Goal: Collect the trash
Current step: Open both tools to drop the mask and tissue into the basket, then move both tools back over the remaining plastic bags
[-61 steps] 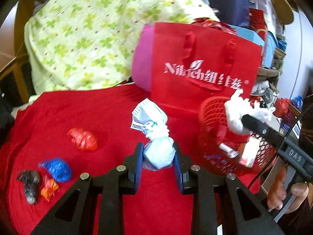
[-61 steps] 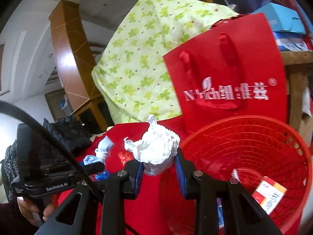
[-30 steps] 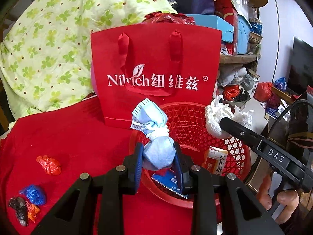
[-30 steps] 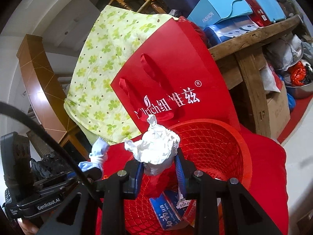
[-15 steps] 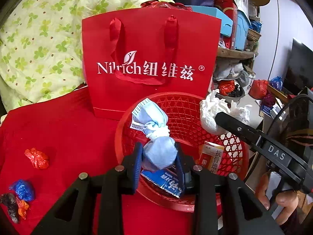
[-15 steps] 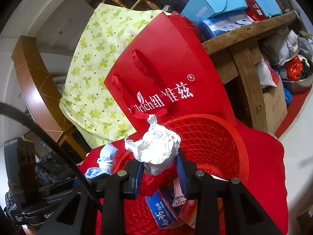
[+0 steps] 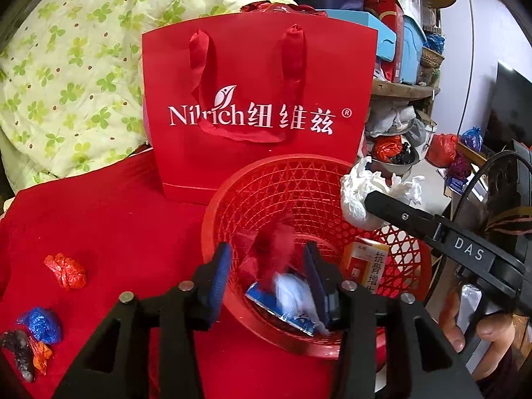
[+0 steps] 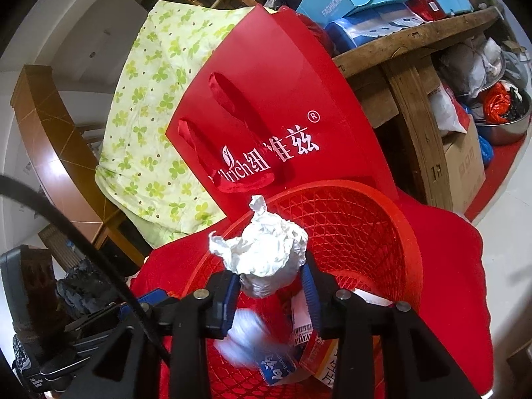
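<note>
A red mesh basket (image 7: 276, 179) (image 8: 359, 219) stands on the red cloth before a red paper bag. My left gripper (image 7: 266, 272) is open over the basket's near rim. The blue face mask (image 7: 292, 296) is a blur falling inside the basket; it also shows in the right wrist view (image 8: 246, 335). My right gripper (image 8: 269, 286) is shut on a crumpled white tissue wad (image 8: 262, 252) (image 7: 362, 193), held above the basket. Medicine boxes (image 7: 365, 266) lie in the basket.
The red Nilrich paper bag (image 7: 259, 99) stands behind the basket, against a green-patterned quilt (image 7: 66, 66). Small red (image 7: 66, 271), blue (image 7: 41, 324) and dark (image 7: 18, 355) wrapper scraps lie on the red cloth (image 7: 116, 216) at left. Cluttered wooden shelves (image 8: 415, 53) stand to the right.
My left gripper has opened and let go of the blue mask, which is dropping into the basket. The right gripper holds the tissue steady over the basket.
</note>
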{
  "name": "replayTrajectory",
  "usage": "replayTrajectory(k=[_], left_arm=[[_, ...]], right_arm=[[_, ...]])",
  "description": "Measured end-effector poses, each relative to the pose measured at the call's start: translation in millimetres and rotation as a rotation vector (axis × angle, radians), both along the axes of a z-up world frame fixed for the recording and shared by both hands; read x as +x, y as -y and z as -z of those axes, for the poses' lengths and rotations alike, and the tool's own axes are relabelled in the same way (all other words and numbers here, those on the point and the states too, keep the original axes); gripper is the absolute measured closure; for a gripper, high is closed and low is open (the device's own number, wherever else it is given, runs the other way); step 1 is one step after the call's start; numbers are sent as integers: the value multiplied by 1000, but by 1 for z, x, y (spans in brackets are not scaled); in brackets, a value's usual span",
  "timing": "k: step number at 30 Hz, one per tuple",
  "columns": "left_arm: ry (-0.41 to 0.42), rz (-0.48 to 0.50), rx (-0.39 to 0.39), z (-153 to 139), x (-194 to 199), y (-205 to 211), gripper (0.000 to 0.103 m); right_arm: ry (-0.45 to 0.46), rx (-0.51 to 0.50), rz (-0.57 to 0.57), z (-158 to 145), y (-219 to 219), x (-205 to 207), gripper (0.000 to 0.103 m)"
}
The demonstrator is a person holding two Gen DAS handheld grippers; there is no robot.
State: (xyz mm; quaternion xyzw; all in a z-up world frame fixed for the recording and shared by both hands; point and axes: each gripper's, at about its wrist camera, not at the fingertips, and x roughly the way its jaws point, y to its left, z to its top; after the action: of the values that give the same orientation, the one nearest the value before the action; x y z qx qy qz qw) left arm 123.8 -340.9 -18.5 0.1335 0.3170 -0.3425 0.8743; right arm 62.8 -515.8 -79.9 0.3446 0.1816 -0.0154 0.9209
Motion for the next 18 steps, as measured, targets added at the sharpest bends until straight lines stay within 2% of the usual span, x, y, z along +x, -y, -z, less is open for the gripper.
replayTrajectory(k=[4,12,18], left_arm=[[9,-20,-2,1,0,-7,46],[20,-60,21,8,1,-24,42],[67,-98,40,10,-3,-36,39]], right_arm=[[12,-15,6,-2,-3,-1,47],[25,-35,7,-5,-6,-2,47],[31,-36,11,-5,-6,0,47]])
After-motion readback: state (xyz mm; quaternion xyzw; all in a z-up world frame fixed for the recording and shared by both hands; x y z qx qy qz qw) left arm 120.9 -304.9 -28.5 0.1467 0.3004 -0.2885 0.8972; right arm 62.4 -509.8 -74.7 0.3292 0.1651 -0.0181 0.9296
